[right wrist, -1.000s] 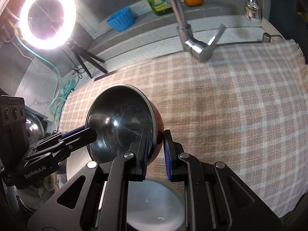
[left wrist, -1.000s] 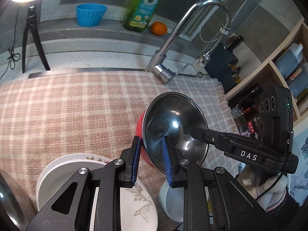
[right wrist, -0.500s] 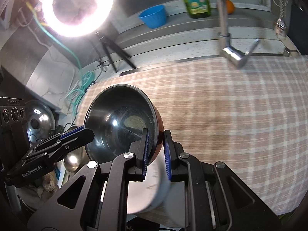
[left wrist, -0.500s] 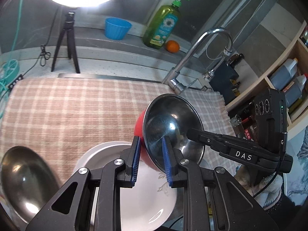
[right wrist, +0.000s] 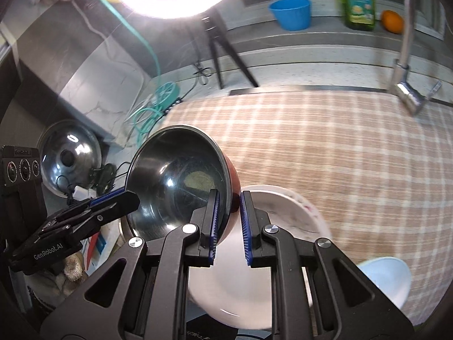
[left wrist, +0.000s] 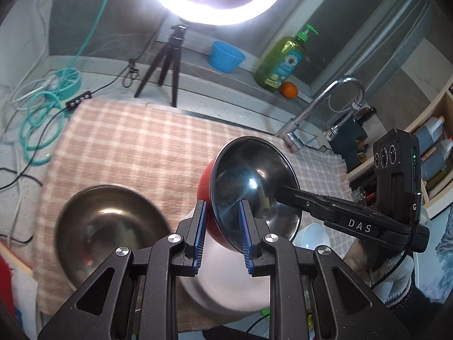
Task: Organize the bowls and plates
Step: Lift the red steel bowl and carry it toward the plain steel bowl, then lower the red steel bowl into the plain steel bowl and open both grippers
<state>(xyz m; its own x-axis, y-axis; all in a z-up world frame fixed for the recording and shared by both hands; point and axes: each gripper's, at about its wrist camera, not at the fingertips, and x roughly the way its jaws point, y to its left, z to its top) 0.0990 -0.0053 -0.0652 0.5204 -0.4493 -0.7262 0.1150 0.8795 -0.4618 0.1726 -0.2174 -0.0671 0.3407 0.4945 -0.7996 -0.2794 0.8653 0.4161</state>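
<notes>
Hand-held grippers left (left wrist: 221, 224) and right (right wrist: 228, 223) both clamped on red bowl (left wrist: 252, 189) rim, held above plate (right wrist: 286, 221); steel bowl (left wrist: 110, 226), white bowl (right wrist: 388, 277) apparently unsorted on worktop (right wrist: 339, 147).

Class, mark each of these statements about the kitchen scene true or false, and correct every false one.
1. Both grippers clamp the rim of the red bowl. True: left gripper, right gripper.
2. The blue cup lies on the checked cloth. False: it stands on the back ledge.
3. An orange sits beside the green soap bottle. True.
4. The ring light is off. False: it glows brightly.
</notes>
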